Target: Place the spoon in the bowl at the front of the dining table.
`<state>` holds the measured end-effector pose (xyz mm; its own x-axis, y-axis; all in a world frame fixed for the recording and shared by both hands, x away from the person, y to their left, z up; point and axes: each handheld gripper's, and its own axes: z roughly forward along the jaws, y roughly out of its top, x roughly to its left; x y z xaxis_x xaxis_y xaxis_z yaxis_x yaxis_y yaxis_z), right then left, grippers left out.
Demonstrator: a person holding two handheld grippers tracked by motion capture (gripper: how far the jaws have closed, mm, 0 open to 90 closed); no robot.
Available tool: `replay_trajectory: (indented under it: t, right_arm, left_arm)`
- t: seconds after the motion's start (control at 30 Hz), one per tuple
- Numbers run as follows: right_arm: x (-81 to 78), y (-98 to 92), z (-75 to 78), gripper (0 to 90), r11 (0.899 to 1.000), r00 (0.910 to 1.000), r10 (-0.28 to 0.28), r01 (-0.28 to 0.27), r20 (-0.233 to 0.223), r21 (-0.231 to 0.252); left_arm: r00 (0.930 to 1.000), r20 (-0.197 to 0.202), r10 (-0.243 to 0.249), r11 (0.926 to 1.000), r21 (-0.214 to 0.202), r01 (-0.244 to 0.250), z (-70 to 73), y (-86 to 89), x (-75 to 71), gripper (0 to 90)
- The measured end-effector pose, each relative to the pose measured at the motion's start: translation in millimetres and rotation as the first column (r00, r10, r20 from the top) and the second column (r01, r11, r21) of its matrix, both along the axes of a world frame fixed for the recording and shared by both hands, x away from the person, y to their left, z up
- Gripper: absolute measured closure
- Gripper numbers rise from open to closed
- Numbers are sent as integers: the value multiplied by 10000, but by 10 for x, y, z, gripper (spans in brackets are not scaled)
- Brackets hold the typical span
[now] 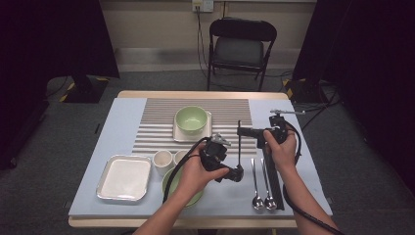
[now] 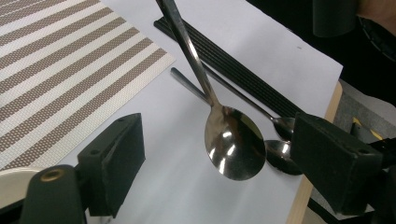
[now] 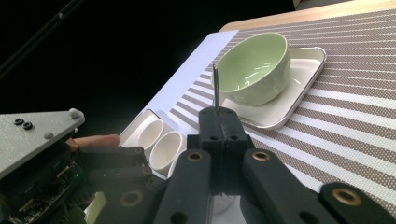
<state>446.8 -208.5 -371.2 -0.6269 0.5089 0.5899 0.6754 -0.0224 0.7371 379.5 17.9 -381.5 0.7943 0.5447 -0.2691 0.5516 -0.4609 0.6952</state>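
Your right gripper (image 1: pixel 241 131) has its jaws clamped fully together on the handle of a steel spoon (image 2: pixel 231 142), which hangs above the pale blue table cover (image 1: pixel 117 122), its bowl downward. The spoon's bowl sits between the wide-open jaws of your left gripper (image 1: pixel 238 173), and neither pad touches it. Two more spoons (image 1: pixel 263 199) lie on the cover just beside a black strip (image 1: pixel 274 183), and a green bowl (image 1: pixel 191 119) stands on a white square tray (image 3: pixel 299 88) on the striped placemat (image 1: pixel 161 122).

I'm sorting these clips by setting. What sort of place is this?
Probably a staged recording room, not a dining room: black curtains flank the table, cables run to a wall socket, and a lone folding chair stands behind.
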Motion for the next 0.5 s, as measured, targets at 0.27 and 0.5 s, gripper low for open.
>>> replay_trajectory:
  t: [0.27, 0.5]
  right_arm:
    - [21, 31, 6, 900, 9999, 10000, -77, 77, -12, 149]
    - [36, 66, 41, 900, 9997, 10000, -54, 53, 48, 226]
  left_arm:
    - [9998, -7, 198, 9998, 13, -198, -18, -9, 30, 182]
    - [9992, -40, 386, 9991, 153, -385, -30, -23, 53, 188]
